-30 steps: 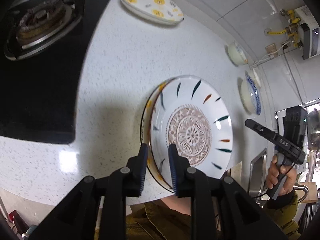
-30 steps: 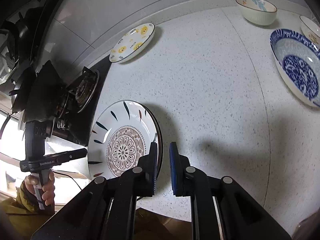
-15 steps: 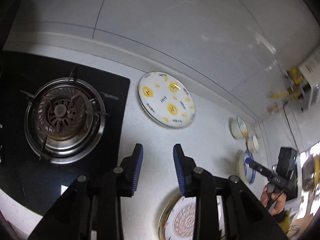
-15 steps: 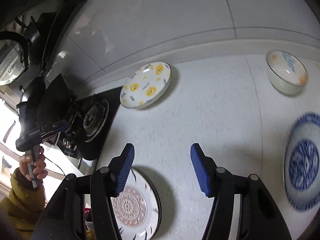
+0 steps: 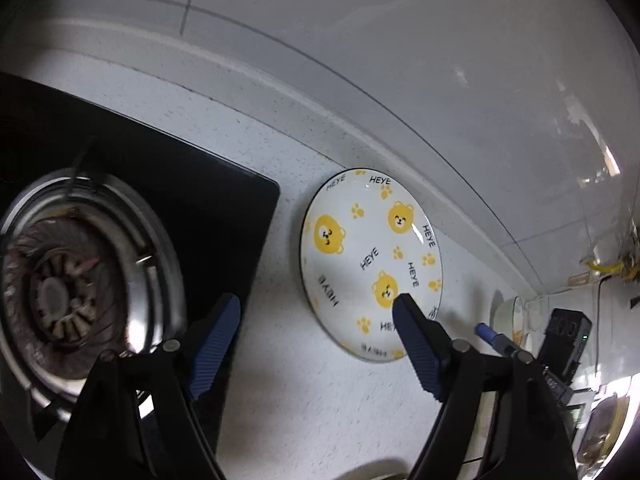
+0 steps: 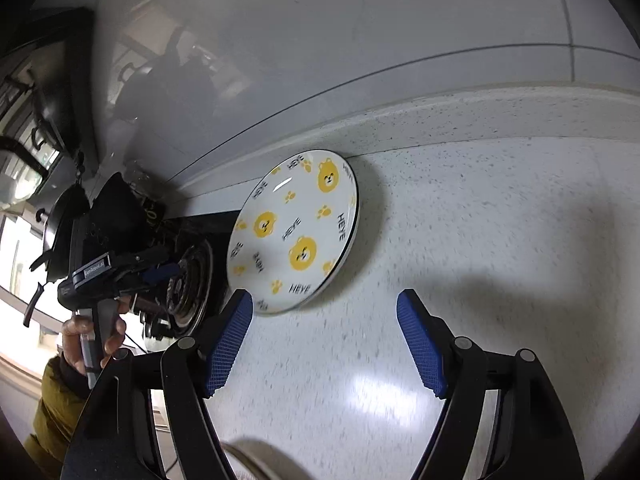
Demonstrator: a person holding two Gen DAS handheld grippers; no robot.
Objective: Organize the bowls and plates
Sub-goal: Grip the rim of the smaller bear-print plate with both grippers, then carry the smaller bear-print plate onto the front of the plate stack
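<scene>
Left wrist view: left gripper [image 5: 316,312], fingers spread wide, empty, above the speckled white surface [image 5: 288,392] between gas burner [image 5: 76,292] and bear-print plate [image 5: 372,264]. Plate lies flat by the backsplash, just beside the hob's edge; its near rim sits behind the right-hand finger. Right wrist view: right gripper [image 6: 324,308], fingers likewise wide, empty, facing the same plate [image 6: 296,228]. Step in hand, by judgement: approach to collect this plate. Next move calls for sliding one finger under the rim, then closing. Change from half a second ago: both grippers nearer the plate, fingers opened further; floral plate gone from view.
</scene>
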